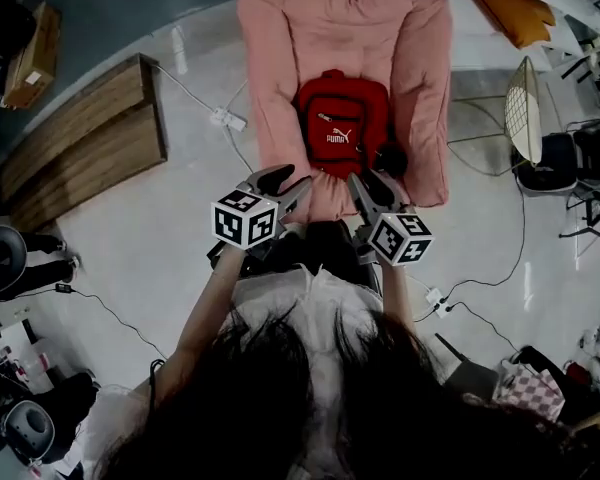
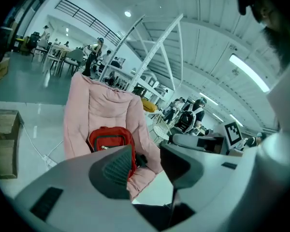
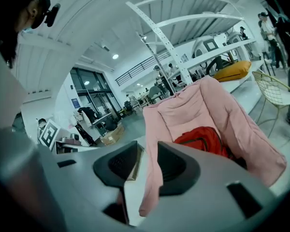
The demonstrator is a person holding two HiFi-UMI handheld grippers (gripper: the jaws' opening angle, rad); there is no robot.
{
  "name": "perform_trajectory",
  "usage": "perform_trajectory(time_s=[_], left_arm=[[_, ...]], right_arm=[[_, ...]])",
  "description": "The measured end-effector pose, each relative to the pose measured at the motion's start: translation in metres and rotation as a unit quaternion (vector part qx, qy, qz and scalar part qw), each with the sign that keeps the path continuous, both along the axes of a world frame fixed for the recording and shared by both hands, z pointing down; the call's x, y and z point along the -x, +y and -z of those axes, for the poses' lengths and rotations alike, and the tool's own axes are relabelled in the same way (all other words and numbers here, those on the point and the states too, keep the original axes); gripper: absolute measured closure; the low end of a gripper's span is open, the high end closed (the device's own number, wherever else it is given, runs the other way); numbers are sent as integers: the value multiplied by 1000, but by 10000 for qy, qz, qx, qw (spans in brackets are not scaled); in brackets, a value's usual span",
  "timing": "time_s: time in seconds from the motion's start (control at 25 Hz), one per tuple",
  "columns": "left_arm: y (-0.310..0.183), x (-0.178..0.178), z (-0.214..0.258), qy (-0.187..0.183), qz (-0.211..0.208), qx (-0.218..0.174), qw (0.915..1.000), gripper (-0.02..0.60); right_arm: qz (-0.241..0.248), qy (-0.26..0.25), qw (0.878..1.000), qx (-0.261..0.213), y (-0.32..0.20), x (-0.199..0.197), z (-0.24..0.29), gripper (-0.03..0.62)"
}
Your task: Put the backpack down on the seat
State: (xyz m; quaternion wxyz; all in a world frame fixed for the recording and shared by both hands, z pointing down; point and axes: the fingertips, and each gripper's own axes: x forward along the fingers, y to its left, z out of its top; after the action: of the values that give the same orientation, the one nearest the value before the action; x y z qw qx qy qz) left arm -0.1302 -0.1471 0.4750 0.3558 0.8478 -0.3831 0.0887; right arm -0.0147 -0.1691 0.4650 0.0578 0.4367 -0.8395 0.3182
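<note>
One backpack, one seat, two claws. Farthest left in the head view is a single wooden platform (image 1: 80, 143) on the floor, well off to the left of the left claw (image 1: 285, 186). That claw hangs raised in front of the person, its jaws standing apart with nothing between them. Its own view shows this plainly: the gap between the jaws of the left claw (image 2: 147, 156) shows only floor and the seat's front edge.

Ahead of both claws, and apart from them, stands the pink padded seat (image 1: 280, 58). The red backpack (image 1: 340, 128) rests upright in its hollow against the back cushion, touched by neither claw. A small dark thing lies against the backpack's right side; what it is I cannot tell.

The right claw (image 1: 372, 188) is level with the left one, just beside it, and also grips nothing. In its own view the jaws of the right claw (image 3: 147, 156) are parted by a narrower gap than the left's, with only the seat's (image 3: 183, 115) far-off edge seen through it. To the right of this claw, beyond the seat, stands one wire chair (image 1: 525, 108).

Only the head view shows the person's arms and the cables on the floor. The left gripper view alone shows the backpack (image 2: 108, 139) from the front on the seat (image 2: 101, 105). The right gripper view has the backpack (image 3: 203, 139) half sunk behind the seat's arm, plus an orange cushion (image 3: 232, 71) on a shelf behind.
</note>
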Motion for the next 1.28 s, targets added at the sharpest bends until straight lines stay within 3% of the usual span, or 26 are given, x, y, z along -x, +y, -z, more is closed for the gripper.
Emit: perform_trajectory(time_s=[0.28, 0.48, 0.84, 1.28], left_arm=[[48, -4, 10, 37, -341, -141, 9993, 446], [60, -5, 10, 75, -267, -209, 9994, 491], [87, -23, 4, -460, -651, -331, 9963, 491], [118, -69, 17, -259, -549, -348, 9976, 491]], right_arm=[[-51, 349, 9989, -294, 60, 9, 18, 505], [-82, 472, 9986, -218, 94, 1, 15, 514], [-125, 455, 9988, -99, 121, -13, 13, 516], [82, 478, 9988, -101, 169, -47, 15, 516]])
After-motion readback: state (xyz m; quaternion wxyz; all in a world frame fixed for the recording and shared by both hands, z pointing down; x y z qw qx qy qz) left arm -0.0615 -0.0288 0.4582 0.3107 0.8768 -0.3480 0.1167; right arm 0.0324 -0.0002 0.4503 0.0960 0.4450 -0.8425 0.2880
